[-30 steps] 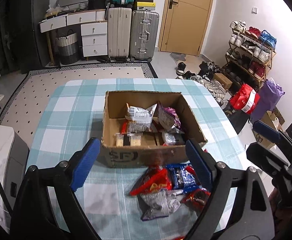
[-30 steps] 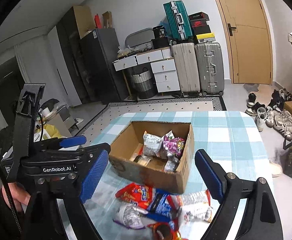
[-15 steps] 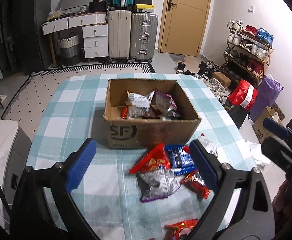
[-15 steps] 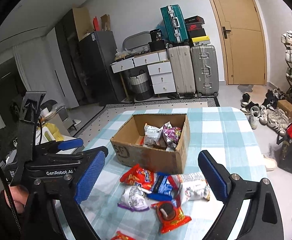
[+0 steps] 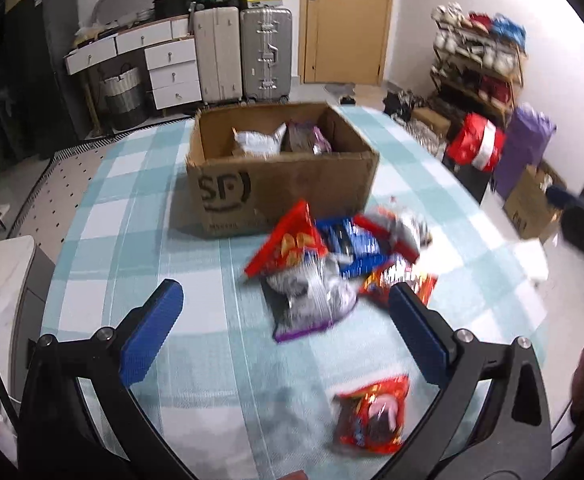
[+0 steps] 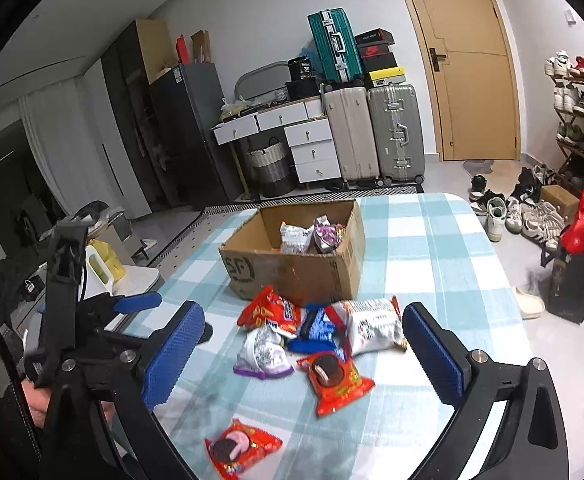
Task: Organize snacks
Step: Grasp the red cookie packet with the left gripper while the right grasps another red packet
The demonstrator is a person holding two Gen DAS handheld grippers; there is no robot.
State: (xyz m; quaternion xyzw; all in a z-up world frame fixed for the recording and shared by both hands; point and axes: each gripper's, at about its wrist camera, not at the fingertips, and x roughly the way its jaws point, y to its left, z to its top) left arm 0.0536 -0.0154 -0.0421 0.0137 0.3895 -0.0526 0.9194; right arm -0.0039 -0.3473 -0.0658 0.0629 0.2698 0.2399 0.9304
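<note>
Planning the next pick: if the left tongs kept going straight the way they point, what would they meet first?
Most likely the silver packet with the purple edge at the near side of the snack pile, centred between the opening, empty left tongs. Depth is unclear; they might reach the checked tablecloth just before it.

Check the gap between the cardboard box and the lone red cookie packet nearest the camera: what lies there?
In the right wrist view, a heap of snack packets on the checked tablecloth separates the cardboard box from the red cookie packet.
</note>
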